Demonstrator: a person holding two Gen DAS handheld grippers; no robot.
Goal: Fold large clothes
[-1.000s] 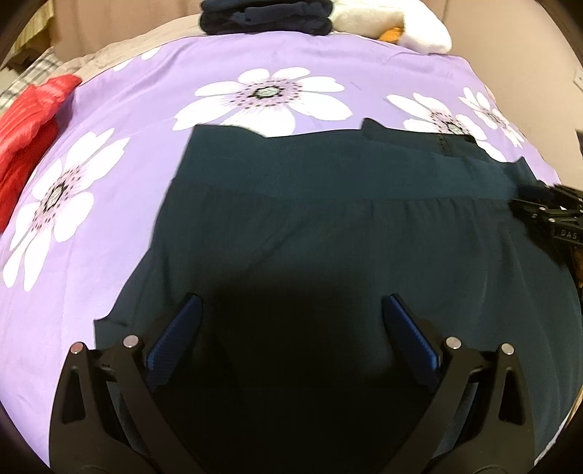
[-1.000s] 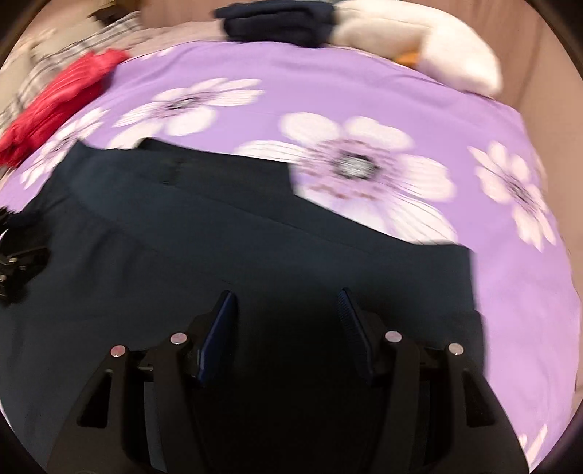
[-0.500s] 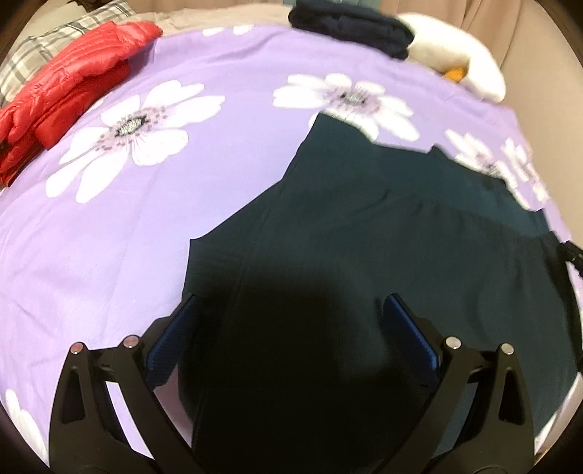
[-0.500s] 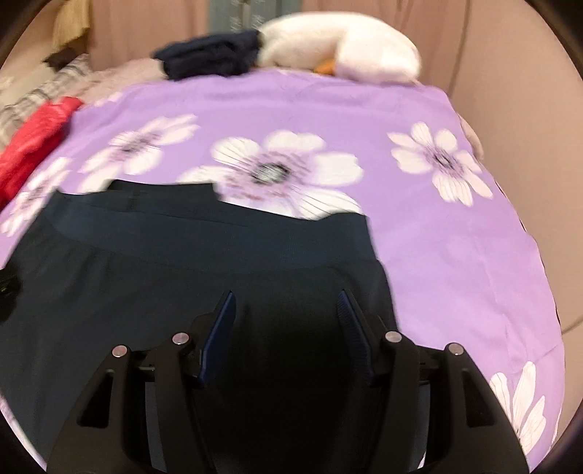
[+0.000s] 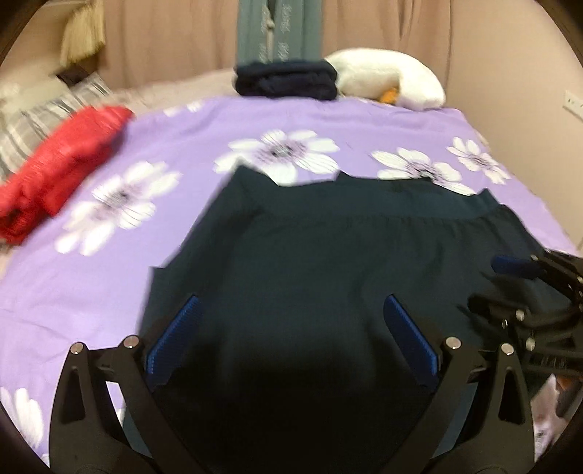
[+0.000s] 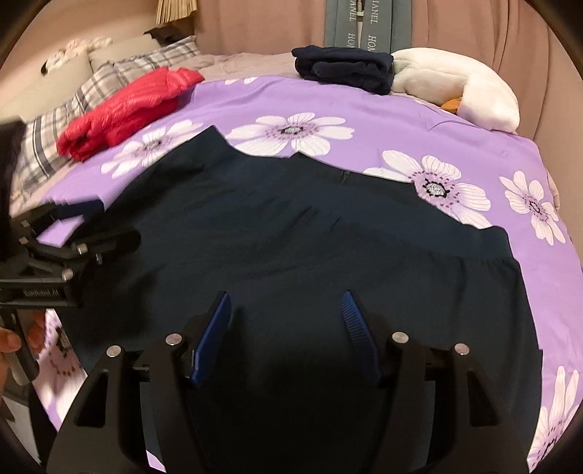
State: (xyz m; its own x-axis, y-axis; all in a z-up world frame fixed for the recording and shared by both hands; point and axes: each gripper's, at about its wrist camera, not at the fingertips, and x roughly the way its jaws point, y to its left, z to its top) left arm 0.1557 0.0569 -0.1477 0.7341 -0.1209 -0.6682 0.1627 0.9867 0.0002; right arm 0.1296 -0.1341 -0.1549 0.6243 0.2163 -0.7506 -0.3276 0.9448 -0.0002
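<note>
Lying flat across the purple flowered bedspread (image 6: 364, 105) is the dark garment (image 6: 291, 233), waistband toward the curtains (image 6: 455, 32). Both hand-held grippers are hovering released above it, left (image 5: 291, 339) wide, right (image 6: 286, 328) opening, nothing between. Red jacket (image 6: 127, 105), folded navy clothes (image 6: 346, 67) and white plush (image 6: 459, 85) are sitting beyond.

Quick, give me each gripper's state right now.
Left gripper: open, holding nothing, above the dark garment.
Right gripper: jaws opening, nothing between them.
</note>
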